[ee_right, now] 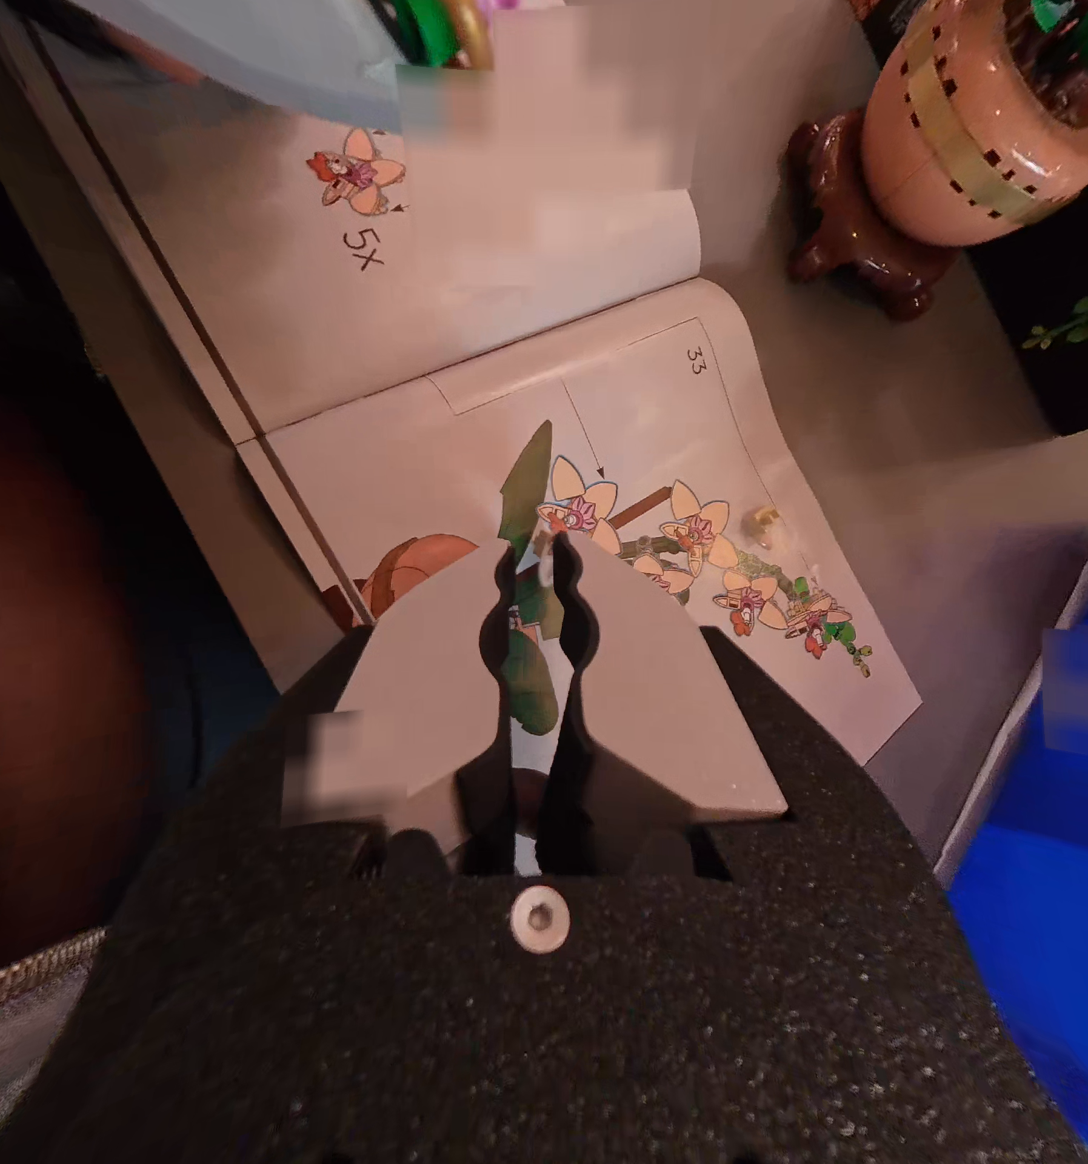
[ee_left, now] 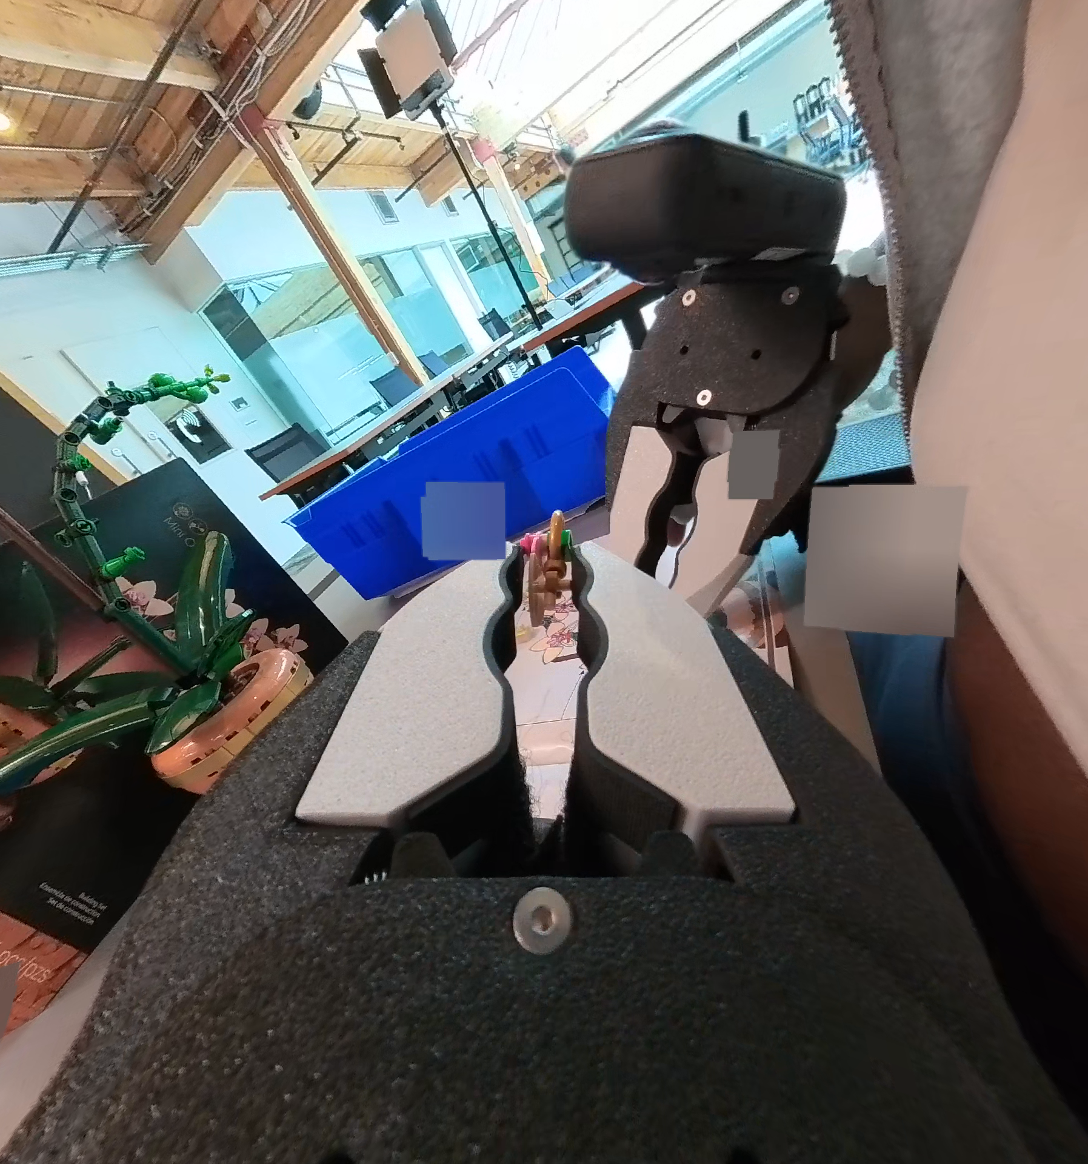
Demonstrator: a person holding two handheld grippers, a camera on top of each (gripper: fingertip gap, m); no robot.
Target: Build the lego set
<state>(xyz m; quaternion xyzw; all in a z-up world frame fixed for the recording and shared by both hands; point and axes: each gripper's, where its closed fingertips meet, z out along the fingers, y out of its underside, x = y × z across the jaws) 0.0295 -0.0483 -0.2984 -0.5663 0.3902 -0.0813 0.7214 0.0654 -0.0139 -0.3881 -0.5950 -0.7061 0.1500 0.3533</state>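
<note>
My left gripper (ee_left: 546, 557) is shut on a small flower assembly (ee_left: 554, 567) with a gold-brown ring, a pink bit and a green bit, held up in the air. My right gripper (ee_right: 538, 547) is shut on a tiny white piece (ee_right: 546, 570) and hangs over the open instruction booklet (ee_right: 654, 390). In the left wrist view the right gripper (ee_left: 680, 570) points down, just right of and above the flower assembly. The built orchid plant, with green stem and leaves (ee_left: 169, 655) in a pink pot (ee_right: 969, 145), stands to the left.
A blue bin (ee_left: 465, 466) stands behind the booklet and shows at the right edge of the right wrist view (ee_right: 1064, 850). The dark set box (ee_left: 169, 504) stands behind the plant. A small gold piece (ee_right: 760, 519) lies on the booklet page. A person's body is close on the right. My right fingertips sit around 10 cm from my left ones.
</note>
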